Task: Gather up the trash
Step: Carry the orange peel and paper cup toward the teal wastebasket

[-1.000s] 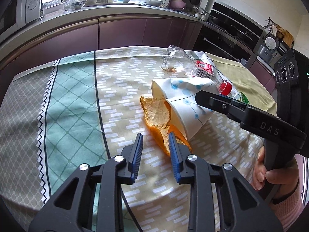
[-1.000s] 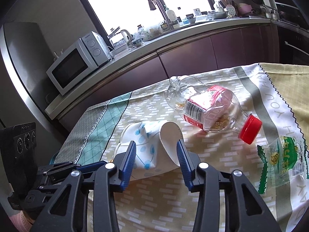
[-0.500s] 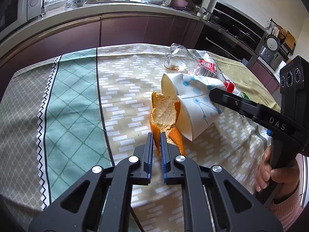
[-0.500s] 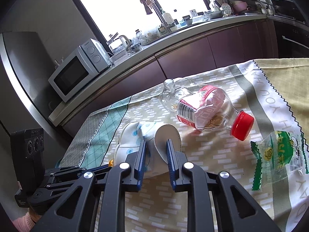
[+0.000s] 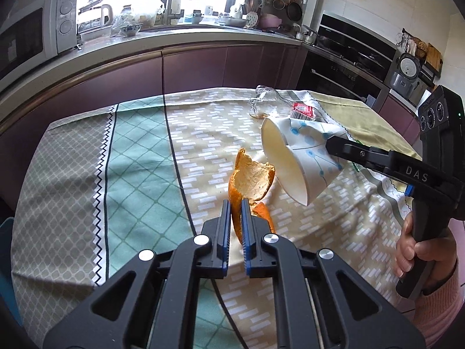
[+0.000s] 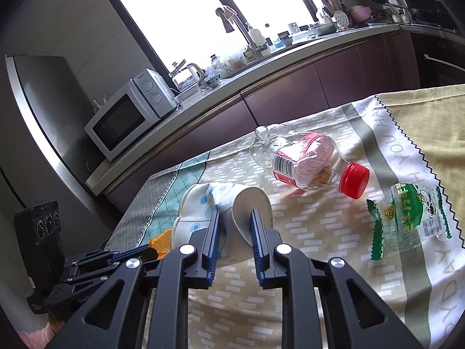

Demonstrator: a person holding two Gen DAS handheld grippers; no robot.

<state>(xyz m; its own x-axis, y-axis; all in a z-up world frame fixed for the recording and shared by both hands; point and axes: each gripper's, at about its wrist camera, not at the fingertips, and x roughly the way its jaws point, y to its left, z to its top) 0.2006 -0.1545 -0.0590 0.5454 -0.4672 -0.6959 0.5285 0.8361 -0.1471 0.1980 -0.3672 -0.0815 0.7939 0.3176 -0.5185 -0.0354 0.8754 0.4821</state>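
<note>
So far two pieces are in hand: left tongs (image 5: 236, 203) pinched on orange peel (image 5: 250, 179), right tongs (image 6: 234, 216) clamping crushed paper cup (image 6: 221, 203); bottle (image 6: 308, 161) and wrapper (image 6: 407, 218) beyond them remain on counter (image 5: 139, 160).

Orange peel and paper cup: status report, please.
Left gripper shut on orange peel. Right gripper shut on paper cup, mouth facing peel. Plastic bottle and green wrapper remain on tablecloth.

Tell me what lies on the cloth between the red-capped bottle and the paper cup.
Nothing: in the right wrist view, only bare patterned tablecloth separates the plastic bottle from the paper cup clamped in the right gripper.
</note>
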